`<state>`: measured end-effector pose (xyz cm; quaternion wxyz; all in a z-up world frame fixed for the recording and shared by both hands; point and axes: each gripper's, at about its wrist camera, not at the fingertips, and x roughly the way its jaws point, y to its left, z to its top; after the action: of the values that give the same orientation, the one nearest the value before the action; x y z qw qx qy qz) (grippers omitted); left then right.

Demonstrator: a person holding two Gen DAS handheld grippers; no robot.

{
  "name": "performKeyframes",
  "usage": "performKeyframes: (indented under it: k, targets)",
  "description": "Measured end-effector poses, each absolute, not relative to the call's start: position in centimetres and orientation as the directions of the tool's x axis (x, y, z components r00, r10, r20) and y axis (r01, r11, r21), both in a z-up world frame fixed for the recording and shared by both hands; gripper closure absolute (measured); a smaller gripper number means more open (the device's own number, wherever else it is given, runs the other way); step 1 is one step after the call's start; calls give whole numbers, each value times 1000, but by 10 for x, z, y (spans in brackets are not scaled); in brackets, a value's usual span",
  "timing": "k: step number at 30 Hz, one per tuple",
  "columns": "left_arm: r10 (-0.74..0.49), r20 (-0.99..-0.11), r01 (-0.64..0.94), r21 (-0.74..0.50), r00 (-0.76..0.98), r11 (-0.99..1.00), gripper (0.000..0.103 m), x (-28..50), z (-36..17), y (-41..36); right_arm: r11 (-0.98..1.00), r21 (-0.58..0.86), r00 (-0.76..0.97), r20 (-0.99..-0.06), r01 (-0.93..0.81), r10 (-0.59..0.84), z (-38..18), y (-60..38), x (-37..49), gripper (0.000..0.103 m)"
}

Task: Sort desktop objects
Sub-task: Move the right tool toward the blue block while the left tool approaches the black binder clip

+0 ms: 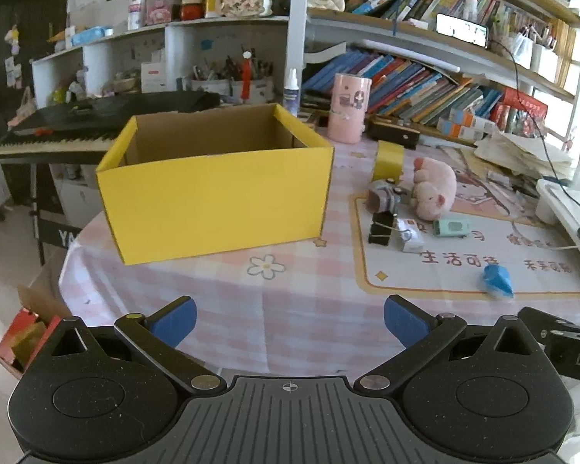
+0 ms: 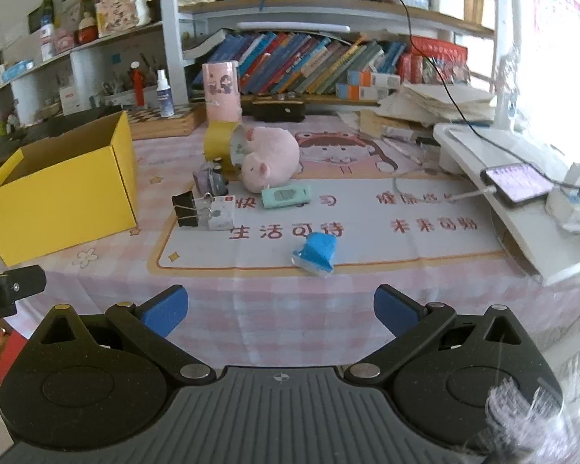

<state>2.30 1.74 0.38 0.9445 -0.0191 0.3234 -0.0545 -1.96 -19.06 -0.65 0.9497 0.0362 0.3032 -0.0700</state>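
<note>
Daylight is pouring in from the right, washing out that edge in the right wrist view. Fisheye distortion is bending the shelves [image 1: 425, 34]; edges are blurring.

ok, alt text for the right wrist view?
Open right claw hovers at the edge of a pink checked table, facing a blue item, plush pig and binder clip; an open yellow box sits left.

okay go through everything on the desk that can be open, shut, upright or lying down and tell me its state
Yellow box: open, looks empty.
Left gripper: open.
Right gripper: open.
Pink tube: upright.
Tape roll: on edge.
Plush pig: lying down.
Phone: screen lit, cable attached.
Spray bottle: upright.
</note>
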Motion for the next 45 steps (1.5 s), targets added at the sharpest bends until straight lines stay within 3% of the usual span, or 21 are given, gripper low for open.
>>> performKeyframes:
  k: [8,14,24,32,36,41,45]
  targets:
    - [-135,-578,111,-77,805,991,0,20,7,11,991,19,826,-555,131,-98,-3,-193,-15,0]
    - [-203,-552,150,-141,808,979,0,22,9,13,991,25,839,-536,129,-96,1,-196,-9,0]
    - [-213,-535,112,-215,818,970,0,17,7,27,989,21,833,-543,145,-110,2,-198,-7,0]
    - [-275,-488,81,-383,829,920,0,5,0,53,992,-11,820,-561,126,-110,3,-192,-10,0]
    - [-261,-503,55,-388,824,920,0,3,-3,58,994,-20,821,-562,110,-102,4,-187,-12,0]
    - [-317,-461,117,-412,829,904,0,-3,1,59,995,-17,820,-565,102,-94,3,-184,-14,0]
    - [-343,-501,142,-395,794,907,0,2,-1,53,995,-18,820,-564,102,-94,3,-184,-14,0]
